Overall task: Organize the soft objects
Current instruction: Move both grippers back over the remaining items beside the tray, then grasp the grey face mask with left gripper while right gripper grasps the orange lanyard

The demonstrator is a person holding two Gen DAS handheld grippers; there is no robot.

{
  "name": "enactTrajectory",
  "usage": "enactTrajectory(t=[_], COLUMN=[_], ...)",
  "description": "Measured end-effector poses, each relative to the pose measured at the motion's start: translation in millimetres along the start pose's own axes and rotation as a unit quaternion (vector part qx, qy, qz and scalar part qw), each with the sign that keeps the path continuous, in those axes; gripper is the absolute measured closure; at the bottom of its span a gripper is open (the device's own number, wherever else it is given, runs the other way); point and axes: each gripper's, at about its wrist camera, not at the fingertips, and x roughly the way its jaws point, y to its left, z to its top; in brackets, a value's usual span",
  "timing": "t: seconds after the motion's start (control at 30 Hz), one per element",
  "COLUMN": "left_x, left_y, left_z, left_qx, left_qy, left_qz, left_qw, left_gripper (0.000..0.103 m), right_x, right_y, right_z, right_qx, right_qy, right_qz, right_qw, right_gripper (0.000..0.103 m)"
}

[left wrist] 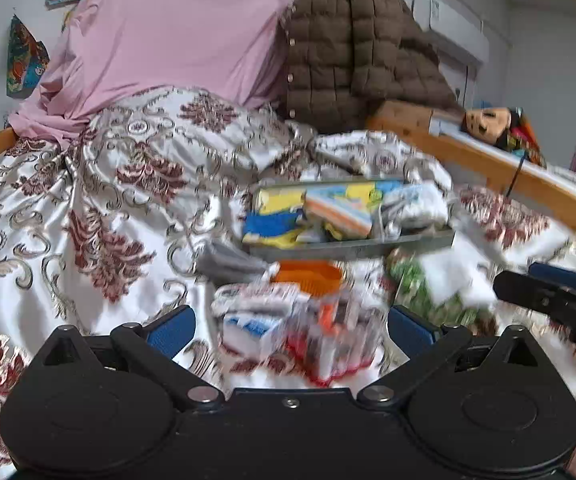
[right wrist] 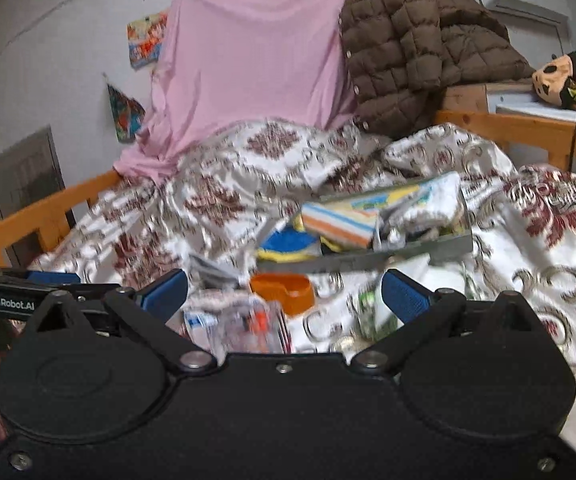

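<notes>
Since both grippers hang wide open and empty, I read this as lining up: left gripper [left wrist: 290,322] frames the blurred packets [left wrist: 288,320] just ahead; right gripper [right wrist: 284,294] faces the orange bowl [right wrist: 284,292], gray tray [left wrist: 348,246] of cloths beyond.

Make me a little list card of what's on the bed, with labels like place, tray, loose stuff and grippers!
place: bed with a white and maroon patterned satin quilt
tray: shallow grey rectangular tray lying on the quilt, holding folded yellow, blue and striped cloths
loose stuff: round orange plastic bowl in front of the tray; blurred packets near the grippers
behind: pink sheet, brown quilted puffer jacket
left gripper: open, holding nothing
right gripper: open, holding nothing
picture: blurred by motion
</notes>
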Motion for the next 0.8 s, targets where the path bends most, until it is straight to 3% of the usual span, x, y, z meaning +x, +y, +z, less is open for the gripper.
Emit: enactTrajectory(t=[0.5,0.8], left_x=[35.3,50.5], left_y=[28.1,33.1], left_z=[-20.9,-20.9], left_qx=[-0.01,-0.015], left_qy=[0.101,0.113], left_qz=[0.037,0.044], left_qw=[0.9942,0.9926], left_gripper=[0.001,0.001], right_x=[29.0,56.4], right_y=[20.6,30.5], right_z=[-27.1,-41.2], right_qx=[-0.049,-0.065], right_qy=[0.095,0.121], right_qz=[0.003,0.014], right_qw=[0.994,0.99], right_gripper=[0.001,0.001])
